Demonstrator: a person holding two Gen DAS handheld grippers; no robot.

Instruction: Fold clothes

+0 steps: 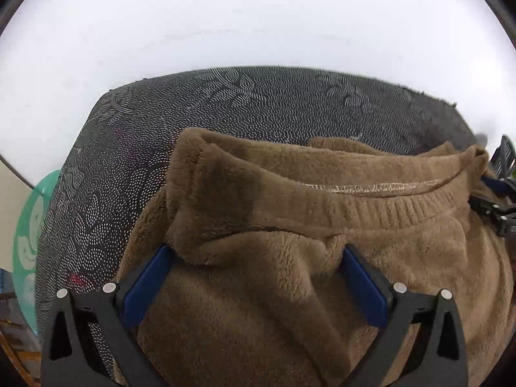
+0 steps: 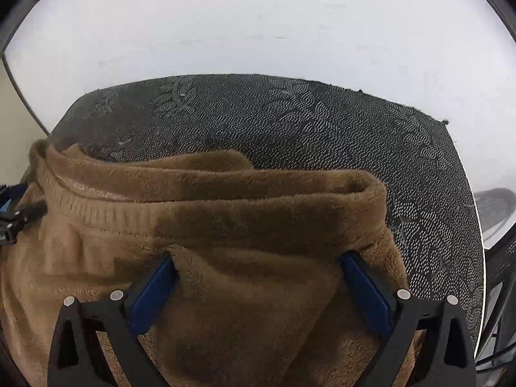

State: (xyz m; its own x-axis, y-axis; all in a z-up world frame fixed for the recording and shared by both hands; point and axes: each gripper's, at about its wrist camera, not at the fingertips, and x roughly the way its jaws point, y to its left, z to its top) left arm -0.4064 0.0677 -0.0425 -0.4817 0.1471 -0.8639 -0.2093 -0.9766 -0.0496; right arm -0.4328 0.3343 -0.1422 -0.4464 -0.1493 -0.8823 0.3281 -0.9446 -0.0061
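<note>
Brown fleece sweater (image 1: 290,225) lies on dark patterned mat (image 1: 225,103). Left gripper (image 1: 258,258) and right gripper (image 2: 258,264): jaws spread wide, fleece bunched between. Only left wrist view shows green disc (image 1: 29,219).

Both fisheye views sit just behind their own blue-padded fingers, looking forward and down at close range. The left wrist view faces the left end of the fuzzy brown fleece garment (image 1: 290,225), the right wrist view its right end (image 2: 225,219) — they share its ribbed band, the dark dotted patterned mat (image 1: 258,103) toward 12 o'clock, and the white wall (image 2: 258,16).
</note>
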